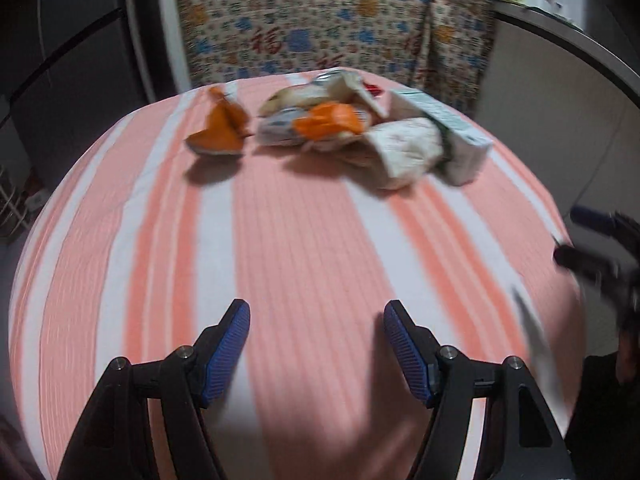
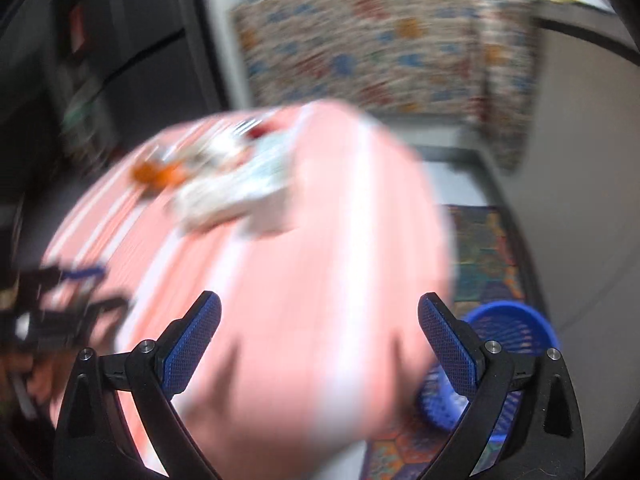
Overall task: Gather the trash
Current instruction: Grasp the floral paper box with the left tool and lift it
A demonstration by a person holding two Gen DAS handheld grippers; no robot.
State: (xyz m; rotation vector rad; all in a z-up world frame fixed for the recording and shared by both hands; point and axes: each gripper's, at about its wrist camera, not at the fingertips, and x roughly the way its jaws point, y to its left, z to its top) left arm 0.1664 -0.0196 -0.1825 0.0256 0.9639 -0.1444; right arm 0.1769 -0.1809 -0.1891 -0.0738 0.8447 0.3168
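A pile of trash lies at the far end of the pink-striped table (image 1: 304, 240): an orange wrapper (image 1: 222, 128), a second orange wrapper (image 1: 330, 120) on crumpled white packets (image 1: 404, 148), and a pale carton (image 1: 448, 128). My left gripper (image 1: 316, 320) is open and empty over the near table. My right gripper (image 2: 319, 312) is open and empty over the table's right side; it also shows at the right edge of the left wrist view (image 1: 576, 236). The blurred pile (image 2: 228, 184) lies far ahead-left of it. A blue basket (image 2: 508, 340) stands on the floor below the right finger.
A patterned cloth (image 1: 312, 28) hangs over furniture behind the table. A dark fridge (image 1: 72, 64) stands at the left. A colourful floor mat (image 2: 484, 248) lies right of the table, under the basket. A grey counter edge (image 1: 568, 40) curves at the right.
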